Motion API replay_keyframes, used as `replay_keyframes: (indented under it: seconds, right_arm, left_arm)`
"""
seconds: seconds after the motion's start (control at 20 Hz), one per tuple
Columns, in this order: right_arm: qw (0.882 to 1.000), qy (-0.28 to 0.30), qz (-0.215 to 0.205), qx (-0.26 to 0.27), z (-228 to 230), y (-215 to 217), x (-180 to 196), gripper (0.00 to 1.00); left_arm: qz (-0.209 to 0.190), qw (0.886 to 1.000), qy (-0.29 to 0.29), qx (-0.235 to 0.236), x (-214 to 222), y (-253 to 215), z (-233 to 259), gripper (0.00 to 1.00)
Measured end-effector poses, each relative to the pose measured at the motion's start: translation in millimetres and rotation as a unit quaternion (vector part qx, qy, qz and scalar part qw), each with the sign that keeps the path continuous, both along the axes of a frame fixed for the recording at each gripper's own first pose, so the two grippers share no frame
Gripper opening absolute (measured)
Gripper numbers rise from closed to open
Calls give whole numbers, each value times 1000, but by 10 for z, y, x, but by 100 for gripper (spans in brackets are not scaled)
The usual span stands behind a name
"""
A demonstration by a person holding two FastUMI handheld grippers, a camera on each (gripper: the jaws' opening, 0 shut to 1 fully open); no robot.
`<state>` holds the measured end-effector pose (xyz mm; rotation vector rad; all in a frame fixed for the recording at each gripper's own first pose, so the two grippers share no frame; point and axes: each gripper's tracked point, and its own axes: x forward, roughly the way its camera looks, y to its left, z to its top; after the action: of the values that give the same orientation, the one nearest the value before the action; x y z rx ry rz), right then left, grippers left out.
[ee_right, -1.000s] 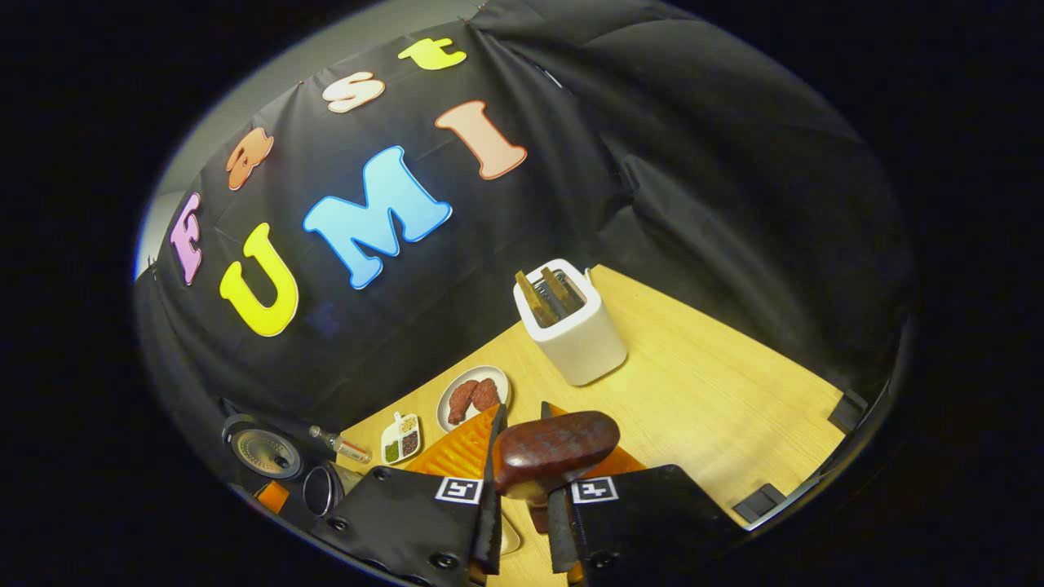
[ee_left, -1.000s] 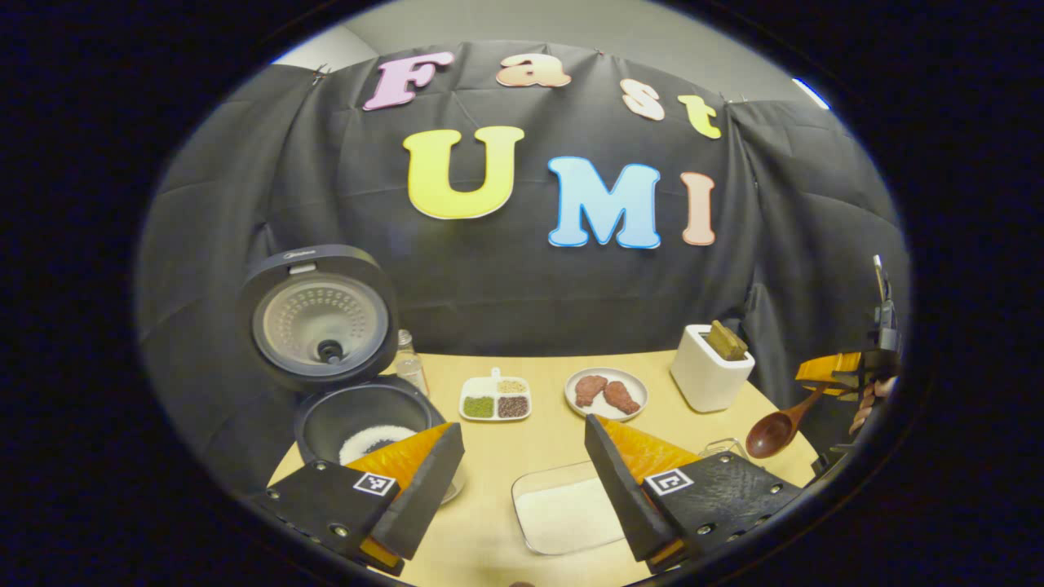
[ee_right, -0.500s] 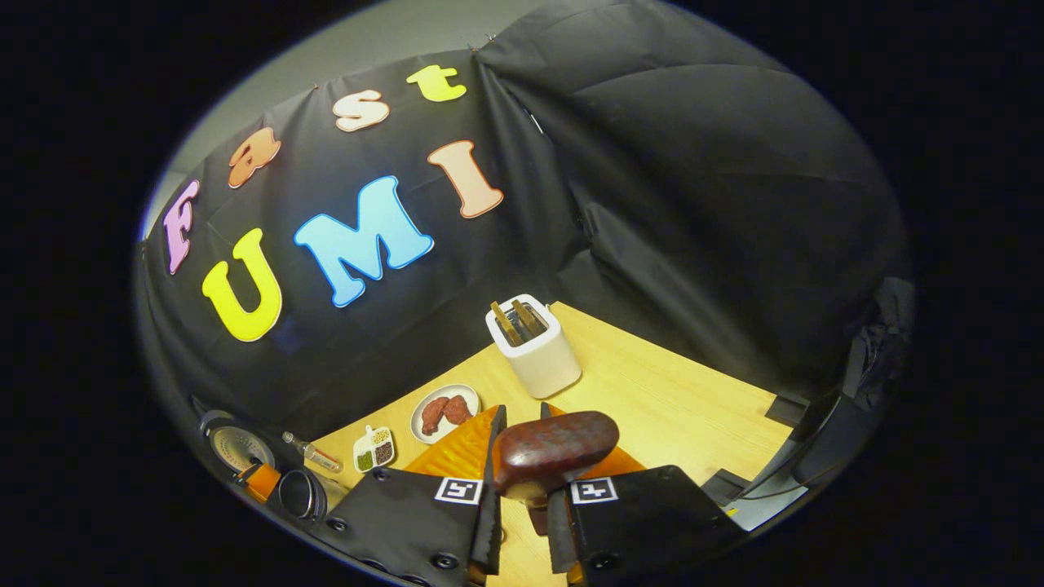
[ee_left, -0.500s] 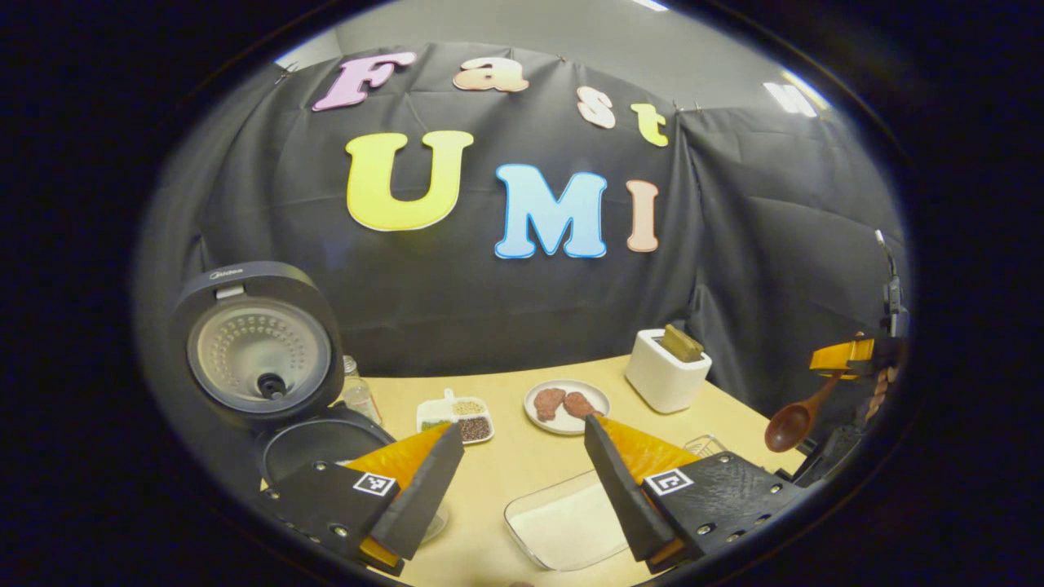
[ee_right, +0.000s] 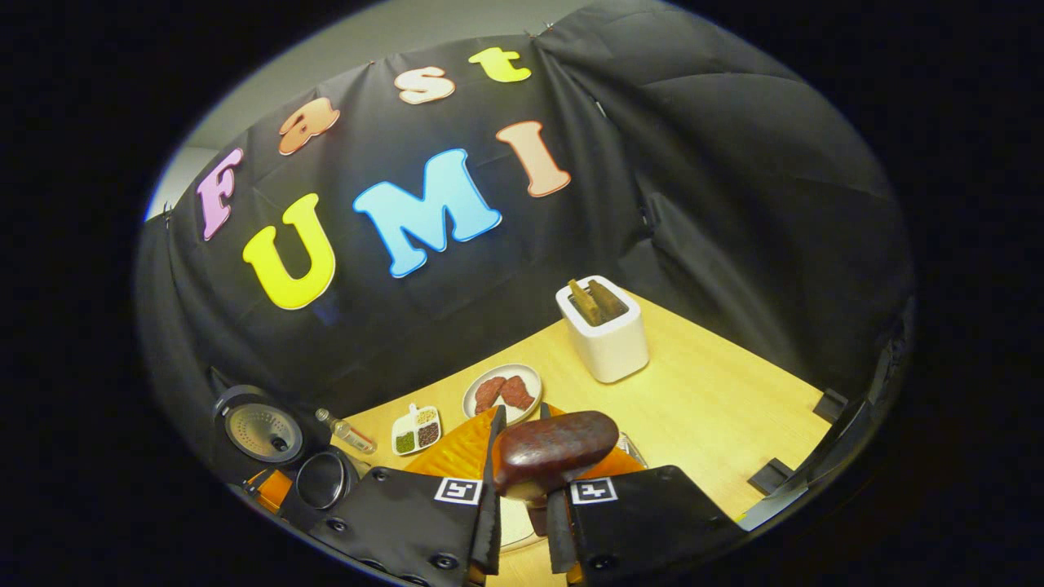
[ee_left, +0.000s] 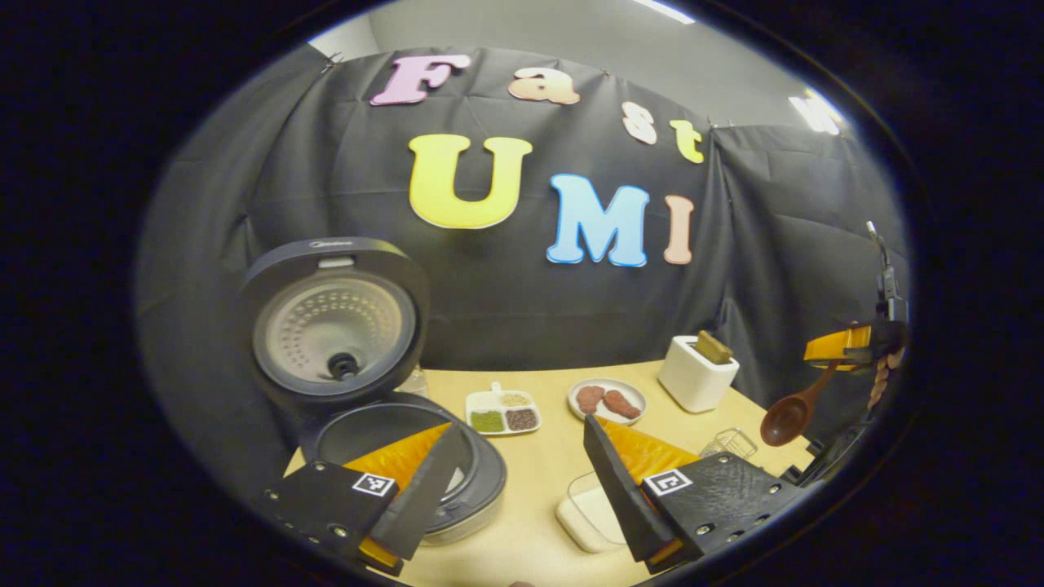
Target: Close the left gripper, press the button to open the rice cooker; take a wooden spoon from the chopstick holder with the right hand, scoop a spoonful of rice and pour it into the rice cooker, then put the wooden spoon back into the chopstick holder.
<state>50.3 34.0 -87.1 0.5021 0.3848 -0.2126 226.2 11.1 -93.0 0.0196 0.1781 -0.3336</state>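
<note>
The rice cooker (ee_left: 383,424) stands open at about 8 o'clock in the left gripper view, lid up, so the button step looks done; the left hand-held gripper (ee_left: 522,481) hangs over the worktop (ee_left: 538,456) with its jaws spread wide and nothing between them. In the right gripper view the right hand-held gripper (ee_right: 522,497) is clamped on the handle of the wooden spoon (ee_right: 555,452), whose bowl rises just ahead of the fingers; the same spoon (ee_left: 787,417) hangs at 3 o'clock in the left gripper view, bowl downward and, as far as can be told, empty. The wire chopstick holder (ee_left: 728,443) sits on the worktop just below it, and the clear tray of rice (ee_left: 591,518) lies at 5 o'clock between the left gripper's fingers. The step in hand is probably returning the spoon. To do it well, bring the spoon upright over the holder's mouth, lower it straight between the wires without knocking the light basket, and release only once it rests inside.
</note>
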Motion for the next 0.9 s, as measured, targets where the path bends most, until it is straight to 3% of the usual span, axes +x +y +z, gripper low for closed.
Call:
replay_keyframes:
  seconds: [0.2, 0.4, 0.5, 0.6, 0.9]
  right_arm:
    - [998, 12, 61, 14, -154, 542, 308, 22]
    - [994, 36, 107, -7, -494, 928, 543, 25]
    - [990, 62, 122, -34, -763, 1001, 608, 21]
    - [985, 89, 136, -57, -1021, 1058, 622, 25]
    - [971, 143, 173, -79, -1517, 1293, 517, 22]
  left_arm:
    - [60, 998, 26, -12, -117, 680, -193, 95]
    - [100, 994, 39, -10, -235, 1113, -304, 93]
    - [110, 993, 37, -16, -260, 1221, -275, 95]
    - [115, 992, 39, -22, -296, 1296, -295, 93]
    - [127, 990, 55, -25, -448, 1411, -537, 93]
